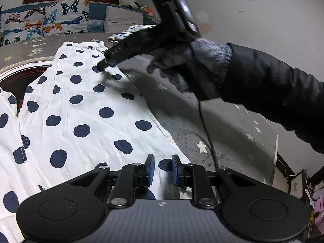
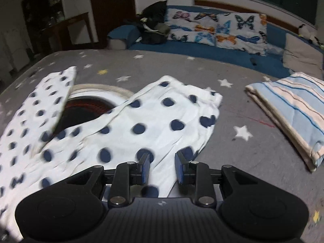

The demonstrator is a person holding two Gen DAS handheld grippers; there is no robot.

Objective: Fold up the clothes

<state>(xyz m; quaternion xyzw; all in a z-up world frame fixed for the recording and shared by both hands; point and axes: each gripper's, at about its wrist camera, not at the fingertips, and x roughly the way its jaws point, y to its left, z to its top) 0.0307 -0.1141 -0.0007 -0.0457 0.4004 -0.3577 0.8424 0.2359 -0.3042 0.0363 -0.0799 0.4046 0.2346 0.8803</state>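
Both jaws are held apart, empty, over the polka-dot garment (image 1: 81, 111) spread on the starred bed cover (image 2: 232, 141). Left gripper (image 1: 163, 168) and right gripper (image 2: 162, 165) are poised above its cloth.

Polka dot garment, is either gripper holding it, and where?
Neither. The left gripper and right gripper are both open over the polka dot garment, and nothing sits between their fingers.

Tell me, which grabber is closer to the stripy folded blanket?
Right. The right gripper hovers over the polka-dot pants, with the striped folded cloth just off to its side. The left gripper sits at the pants' other end, farther away.
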